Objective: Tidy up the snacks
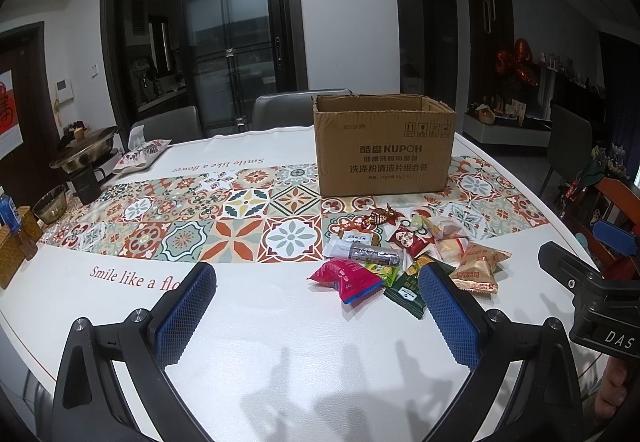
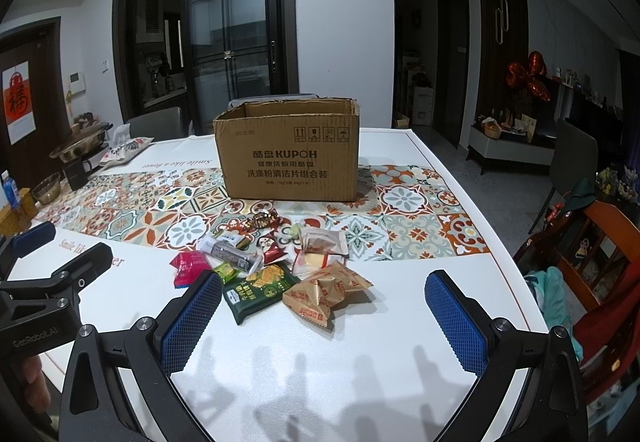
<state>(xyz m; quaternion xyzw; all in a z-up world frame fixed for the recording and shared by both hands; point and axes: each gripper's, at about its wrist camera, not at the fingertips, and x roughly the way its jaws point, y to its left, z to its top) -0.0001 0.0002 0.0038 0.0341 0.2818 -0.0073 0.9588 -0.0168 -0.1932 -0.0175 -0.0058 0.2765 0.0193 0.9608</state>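
Left claw (image 1: 316, 280): wide, empty | Right claw (image 2: 324, 288): wide, empty | Snack pile (image 2: 276, 262): on counter (image 2: 360, 342), before open cardboard box (image 2: 288, 158) | Left view only: tan packets (image 1: 478, 266) beside right-hand pad (image 1: 448, 306); right view shows them centred.

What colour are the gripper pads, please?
The textured gripper pads are blue, clearest in the right wrist view.

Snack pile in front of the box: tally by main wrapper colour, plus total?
Visible snacks; some overlap, so hidden ones are possible:
Pink/magenta: 1
Green: 2
Tan/gold biscuit packs: 2
Red: 1
Clear/white: 4
Brown foil candy: 1
Pale green candy: 1
Total: 12
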